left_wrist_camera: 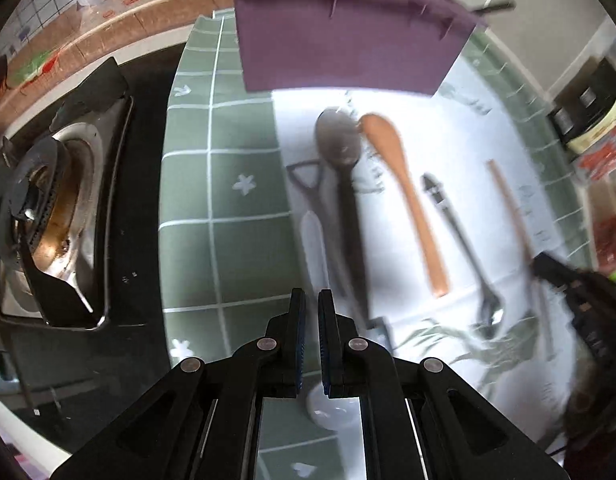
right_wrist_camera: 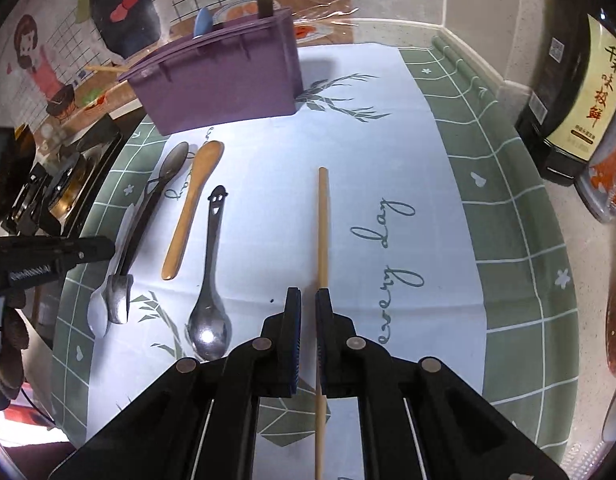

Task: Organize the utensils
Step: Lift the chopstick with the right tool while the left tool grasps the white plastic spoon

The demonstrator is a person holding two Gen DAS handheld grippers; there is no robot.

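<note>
Both claws point steeply down: right claw [right_wrist_camera: 308, 300] grips chopstick [right_wrist_camera: 323, 216], left claw [left_wrist_camera: 312, 300] closed, empty.

Both grippers are black plastic: the left gripper [left_wrist_camera: 312, 300] and right gripper [right_wrist_camera: 308, 300] have blue-ribbed pads, round silver pivot screws, and slotted linkage arms

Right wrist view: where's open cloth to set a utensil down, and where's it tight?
Free: the white cloth right of the wooden chopstick, out to the green grid border, and the strip between the chopstick and the smiley-handled spoon. Crowded: the left side, where the wooden spoon, the dark spoon and other pieces lie close below the purple holder.
</note>
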